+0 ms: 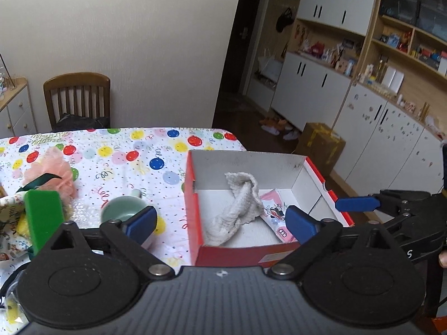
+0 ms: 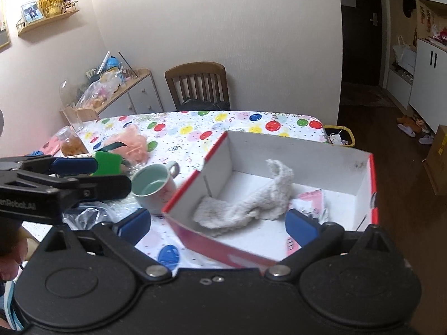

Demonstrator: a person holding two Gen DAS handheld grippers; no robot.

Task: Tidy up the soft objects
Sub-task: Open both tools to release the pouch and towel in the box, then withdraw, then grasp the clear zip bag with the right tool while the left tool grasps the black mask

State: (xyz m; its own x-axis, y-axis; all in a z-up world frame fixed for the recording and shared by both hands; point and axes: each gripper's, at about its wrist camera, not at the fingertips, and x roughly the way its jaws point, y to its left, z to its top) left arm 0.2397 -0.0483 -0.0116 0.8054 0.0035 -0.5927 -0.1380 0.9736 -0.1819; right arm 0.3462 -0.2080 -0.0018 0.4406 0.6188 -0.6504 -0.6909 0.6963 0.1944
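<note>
A red shoebox (image 1: 192, 195) (image 2: 374, 195) with a white inside stands on the table's right end. A crumpled white towel (image 1: 237, 209) (image 2: 251, 203) and a pink printed cloth (image 1: 275, 209) (image 2: 310, 195) lie inside it. A pink bath pouf (image 1: 53, 173) (image 2: 131, 139) and a green sponge (image 1: 44, 217) (image 2: 107, 163) lie on the table to the left. My left gripper (image 1: 222, 224) is open and empty above the box's near edge. My right gripper (image 2: 218, 224) is open and empty over the box's near left corner.
A pale green mug (image 1: 123, 209) (image 2: 155, 184) stands just left of the box. Clear plastic wrap (image 2: 83, 215) and a jar (image 2: 69, 142) lie at the left. A wooden chair (image 1: 78, 97) stands behind the balloon-print tablecloth (image 1: 156, 150). The table edge drops off right of the box.
</note>
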